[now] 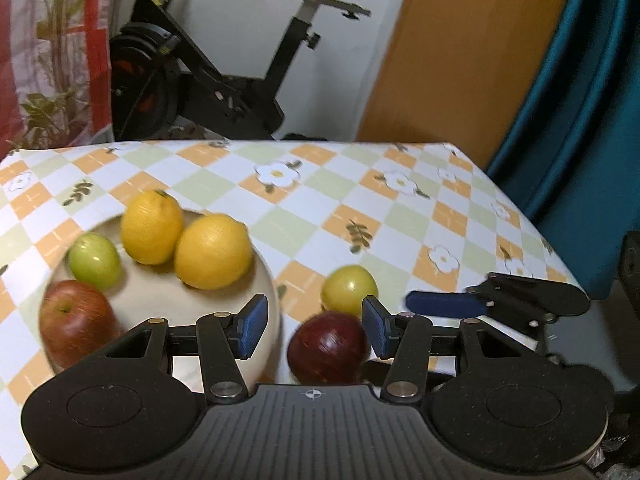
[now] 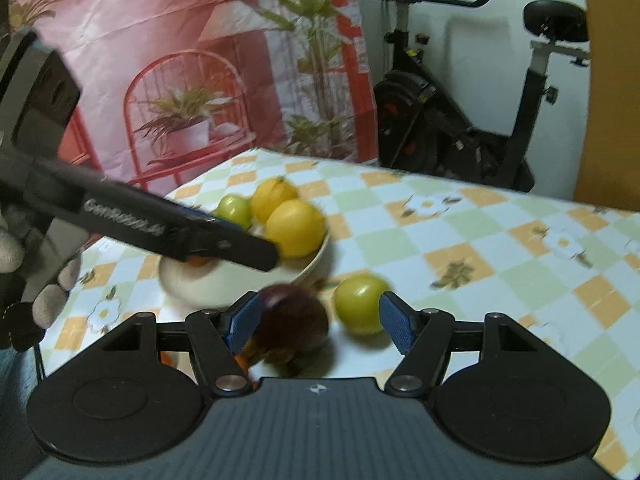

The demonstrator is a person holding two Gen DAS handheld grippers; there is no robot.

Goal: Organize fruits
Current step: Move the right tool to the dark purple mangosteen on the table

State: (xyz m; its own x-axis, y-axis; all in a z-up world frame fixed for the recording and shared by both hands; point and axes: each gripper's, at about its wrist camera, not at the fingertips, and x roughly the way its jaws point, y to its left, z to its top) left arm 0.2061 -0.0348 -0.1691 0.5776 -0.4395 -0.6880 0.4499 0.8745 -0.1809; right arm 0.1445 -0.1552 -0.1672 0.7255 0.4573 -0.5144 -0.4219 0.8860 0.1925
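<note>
Left wrist view looks down over the left tongs [image 1: 315,330], spread wide and holding nothing, with a dark red apple [image 1: 328,348] on the table [image 1: 400,232] between and just below the blue pads. The landmark is the cream bowl [image 1: 268,280]: inside it lie two yellow citrus fruits [image 1: 214,252], a green apple [image 1: 95,261] and a red apple [image 1: 74,322]. The dark red apple sits just outside the bowl's rim on its right side, and a yellow-green fruit [image 1: 350,289] lies a little farther from the bowl, just beyond that apple.

From the right wrist camera, the right tongs [image 2: 319,322] are also spread wide and empty, with the dark apple near their left pad and the yellow-green fruit beside their right pad. Motion blur makes it hard to say whether either pad touches fruit; probably not yet.

The step in hand appears to be gathering the last two loose fruits into the bowl. Next, one pair of tongs would need to settle around a single fruit, centring it between the pads, close gently since round fruit rolls, then lift it over the rim into the free space beside the red apple.
</note>
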